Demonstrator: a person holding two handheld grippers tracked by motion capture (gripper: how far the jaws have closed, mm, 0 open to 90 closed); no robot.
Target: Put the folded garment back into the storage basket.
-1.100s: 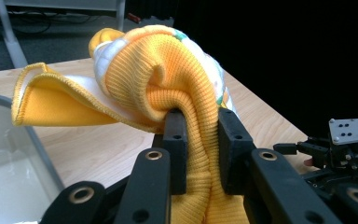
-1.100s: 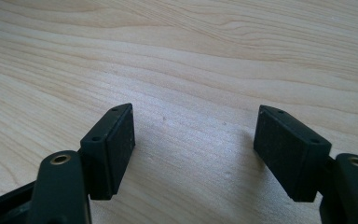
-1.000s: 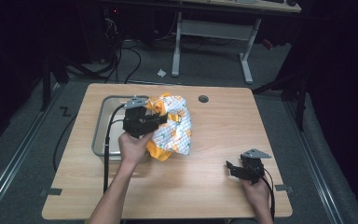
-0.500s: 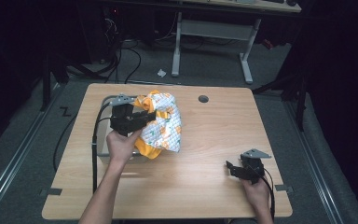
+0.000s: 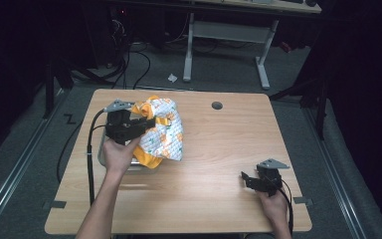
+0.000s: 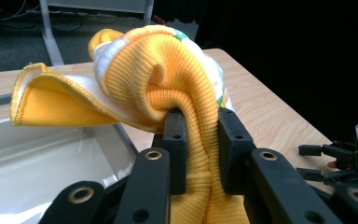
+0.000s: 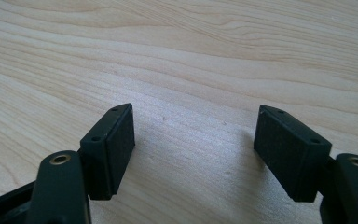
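Our left gripper (image 6: 198, 135) pinches the yellow cloth (image 6: 168, 79) between its fingers, holding it above the metal tray (image 5: 102, 149); our right gripper (image 7: 193, 149) rests wide open on the tabletop (image 5: 219, 144).

Each tool is black, built of flat link bars that end in blocky rectangular pads with small screw holes in their sides. Brass-coloured rivets sit in the joints of the bars. The left tool (image 5: 129, 125) and the right tool (image 5: 251, 180) each carry a grey three-cornered plate on top, dotted with small holes. A black cable trails from each toward the person. Both forearms are bare, without sleeves.
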